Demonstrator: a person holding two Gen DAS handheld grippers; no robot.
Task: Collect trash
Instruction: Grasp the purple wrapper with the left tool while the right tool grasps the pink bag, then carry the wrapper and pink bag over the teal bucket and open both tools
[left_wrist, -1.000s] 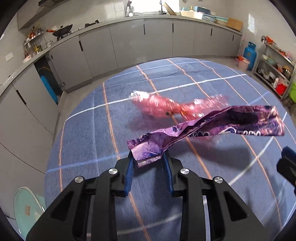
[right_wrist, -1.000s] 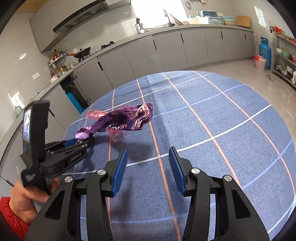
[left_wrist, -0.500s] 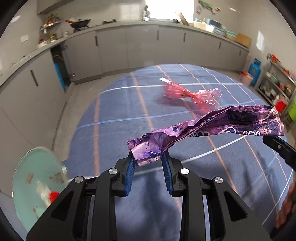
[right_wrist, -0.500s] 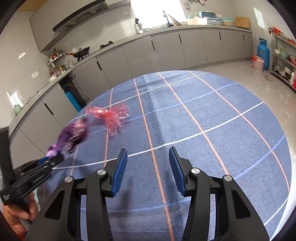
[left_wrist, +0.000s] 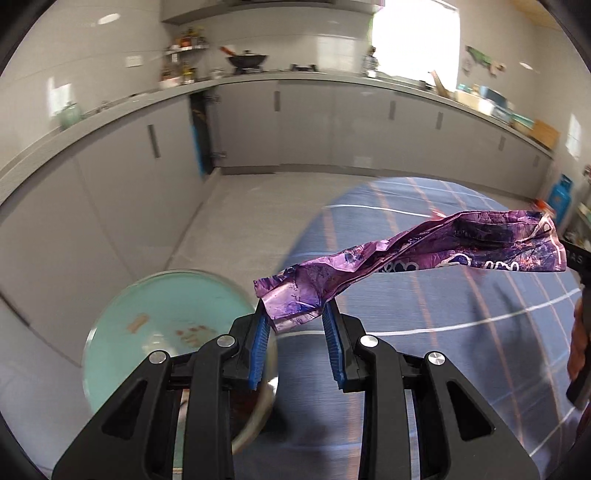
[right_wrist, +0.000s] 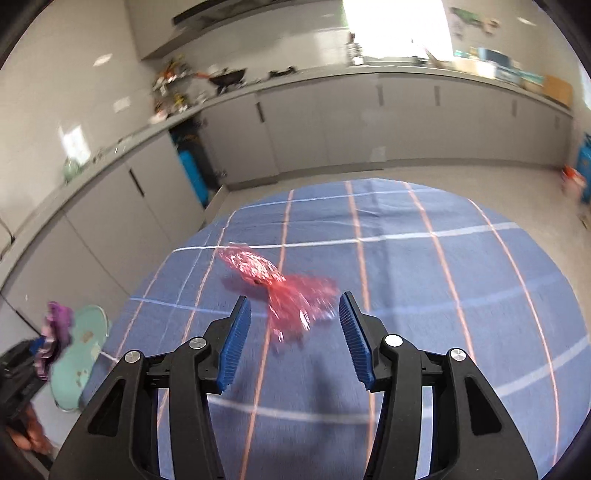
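My left gripper (left_wrist: 295, 325) is shut on one end of a crumpled purple wrapper (left_wrist: 424, 254) and holds it in the air beside the table, above a teal bin (left_wrist: 162, 332). The wrapper also shows small at the far left of the right wrist view (right_wrist: 55, 332). My right gripper (right_wrist: 291, 325) is open and empty, low over the blue checked tablecloth (right_wrist: 424, 295). A crumpled red plastic wrapper (right_wrist: 277, 284) lies on the cloth just ahead of its fingertips.
The teal bin (right_wrist: 77, 365) stands on the floor off the table's left edge and has scraps inside. Grey kitchen cabinets (right_wrist: 332, 125) line the walls behind. A blue gas bottle (left_wrist: 559, 199) stands at the far right.
My left gripper has swung left off the table with the purple wrapper, until it is over the teal bin. My right gripper has moved forward and left, close up to the red wrapper.
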